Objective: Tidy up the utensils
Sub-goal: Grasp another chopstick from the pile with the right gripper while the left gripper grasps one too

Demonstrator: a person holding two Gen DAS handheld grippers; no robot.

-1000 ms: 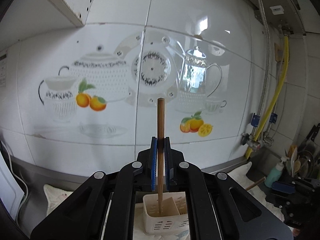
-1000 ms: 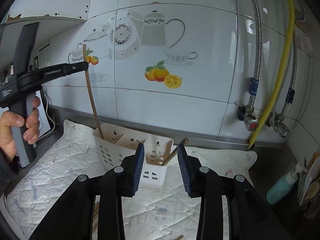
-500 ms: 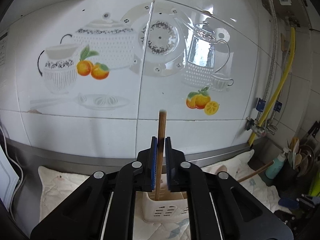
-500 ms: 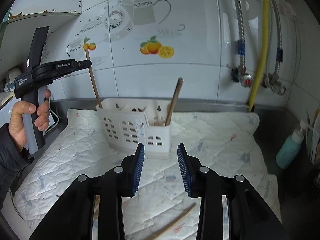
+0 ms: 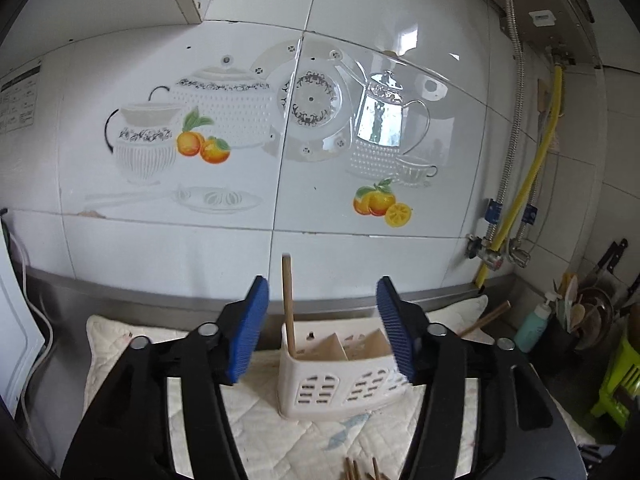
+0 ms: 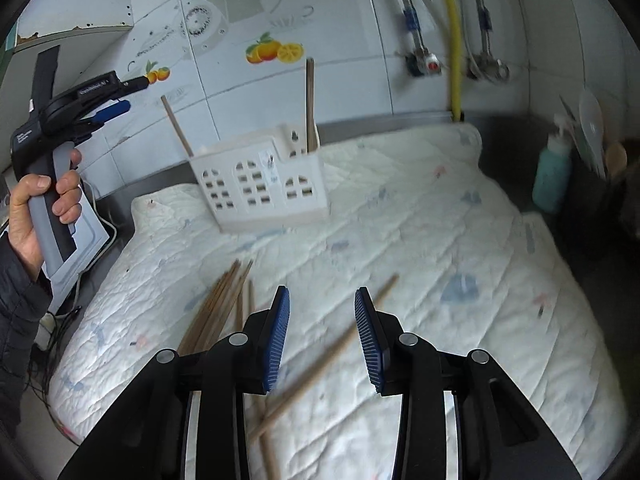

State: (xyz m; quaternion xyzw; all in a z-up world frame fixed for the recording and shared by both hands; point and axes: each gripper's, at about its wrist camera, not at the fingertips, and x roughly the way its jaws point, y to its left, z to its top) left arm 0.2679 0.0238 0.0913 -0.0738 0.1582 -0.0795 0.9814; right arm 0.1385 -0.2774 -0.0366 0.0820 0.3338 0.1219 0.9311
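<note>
Two grippers show here, and both have their blue pads spread wide with nothing between them. The left gripper is up in the air in front of the white holder. From the right wrist camera you can see the left gripper held by a hand on its grey handle, off to the left of the holder.

The right gripper hangs low over the quilted mat. Just past its pads lies one loose chopstick, slanting across the mat and running under the gripper. To the left of it lies a bunch of chopsticks, close together and pointing toward the holder.

The holder stands on the mat near the tiled wall. It has holes in its sides and walls inside that split it into parts. One chopstick stands up in its left end, leaning a little. Another chopstick stands nearly straight at the other end.

Farther out, a yellow hose runs down the wall on the right. A teal bottle sits by the mat's far right corner, next to a dark pot of spoons.
</note>
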